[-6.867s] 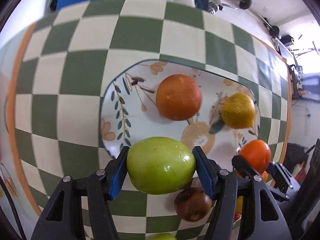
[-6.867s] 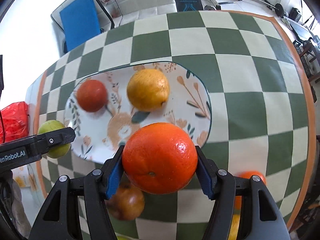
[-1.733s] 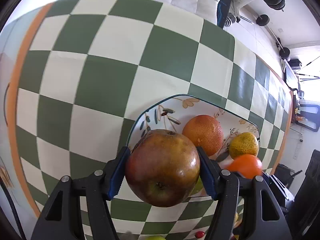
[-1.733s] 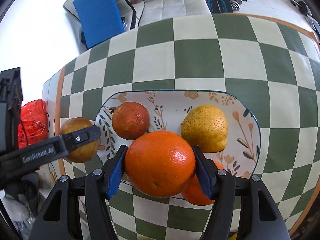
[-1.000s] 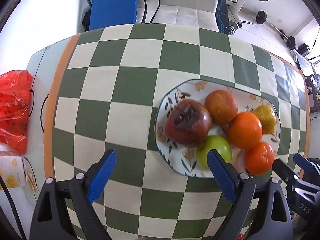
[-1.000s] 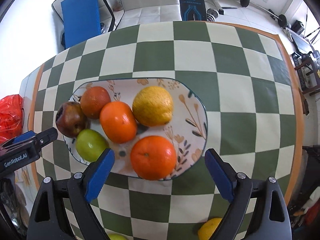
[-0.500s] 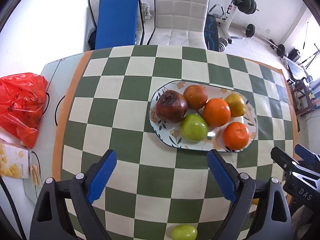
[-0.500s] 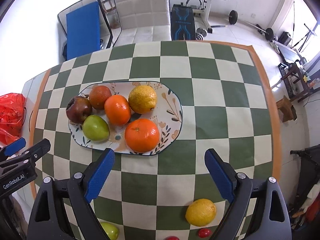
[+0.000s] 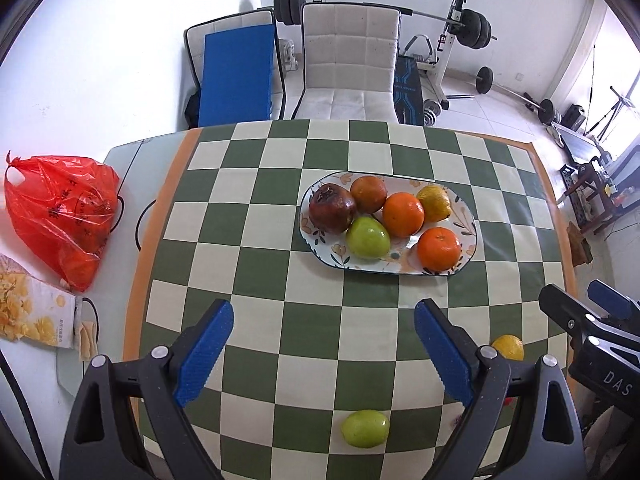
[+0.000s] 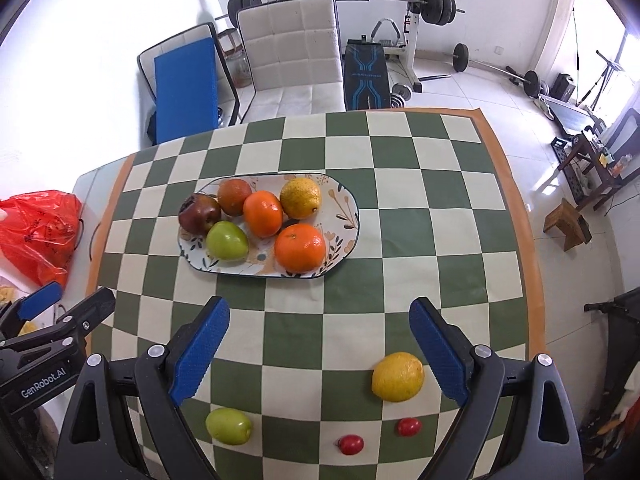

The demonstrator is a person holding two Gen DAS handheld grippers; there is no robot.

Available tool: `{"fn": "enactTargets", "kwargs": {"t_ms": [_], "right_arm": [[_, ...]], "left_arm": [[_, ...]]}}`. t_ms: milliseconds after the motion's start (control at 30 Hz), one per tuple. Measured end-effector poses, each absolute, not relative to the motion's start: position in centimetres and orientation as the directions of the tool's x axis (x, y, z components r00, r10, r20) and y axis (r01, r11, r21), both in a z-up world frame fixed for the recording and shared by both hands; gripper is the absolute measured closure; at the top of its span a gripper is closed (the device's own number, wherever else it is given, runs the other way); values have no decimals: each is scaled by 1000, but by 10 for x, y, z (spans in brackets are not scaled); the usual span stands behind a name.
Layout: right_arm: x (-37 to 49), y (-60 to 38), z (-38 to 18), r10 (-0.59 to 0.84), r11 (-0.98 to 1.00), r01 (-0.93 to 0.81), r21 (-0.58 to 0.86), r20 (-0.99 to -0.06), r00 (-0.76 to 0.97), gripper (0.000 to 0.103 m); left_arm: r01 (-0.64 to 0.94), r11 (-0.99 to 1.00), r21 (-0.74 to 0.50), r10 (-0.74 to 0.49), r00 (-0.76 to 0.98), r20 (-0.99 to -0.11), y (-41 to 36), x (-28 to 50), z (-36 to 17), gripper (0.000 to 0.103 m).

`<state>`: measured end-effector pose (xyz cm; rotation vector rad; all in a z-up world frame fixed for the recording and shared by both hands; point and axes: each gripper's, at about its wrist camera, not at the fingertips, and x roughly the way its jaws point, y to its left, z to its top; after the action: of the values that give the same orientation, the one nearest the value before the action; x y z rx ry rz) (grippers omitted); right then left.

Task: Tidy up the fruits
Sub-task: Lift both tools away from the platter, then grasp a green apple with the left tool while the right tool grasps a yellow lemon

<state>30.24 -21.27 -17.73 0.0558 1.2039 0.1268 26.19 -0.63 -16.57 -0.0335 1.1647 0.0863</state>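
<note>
An oval floral plate [image 9: 466,216] [image 10: 348,216] on the checkered tablecloth holds several fruits: a dark brown apple [image 9: 332,209], a green apple [image 9: 367,237], oranges [image 10: 299,247] and a yellow lemon [image 10: 301,197]. Loose on the cloth near the front edge lie a small green fruit [image 9: 365,428] [image 10: 229,426], a lemon [image 10: 397,377] [image 9: 508,347] and two small red tomatoes [image 10: 409,426]. My left gripper [image 9: 324,352] and right gripper [image 10: 318,350] both hang open and empty high above the table, well short of the plate.
A red plastic bag [image 9: 60,216] and a snack box [image 9: 28,312] lie at the table's left end. Two chairs [image 9: 348,64] stand behind the table, with weight equipment [image 10: 420,20] beyond. The right gripper's body [image 9: 592,340] shows at the left view's right edge.
Both grippers have risen and pulled back from the plate, which now looks smaller and farther. The loose green fruit, lemon and tomatoes have come into view. Jaws stay open.
</note>
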Motion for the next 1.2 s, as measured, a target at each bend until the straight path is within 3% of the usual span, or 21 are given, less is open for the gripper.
{"fn": "enactTargets", "kwargs": {"t_ms": [533,633,900,1067,1200], "right_arm": [[255,-209,-122,153,988,-70,136,-879,452,9],[253,-213,-127,175,984,-58,167,-885,432,9],[243,-244,-221,241,967,33,251,-953,182,6],[217,-266,-295,261,955,137,262,-965,24,6],[203,-288,-321,266,940,220,262,-964,12,6]], "left_arm": [[-84,996,19,55,452,-890,-5,230,-136,10],[-76,997,9,38,399,-916,-6,233,-152,0],[-14,999,-37,-36,92,-995,-28,226,-255,0],[-7,995,-97,-97,-109,-989,-49,213,-321,0],[-5,996,-93,-92,-193,-977,-60,207,-357,0]]}}
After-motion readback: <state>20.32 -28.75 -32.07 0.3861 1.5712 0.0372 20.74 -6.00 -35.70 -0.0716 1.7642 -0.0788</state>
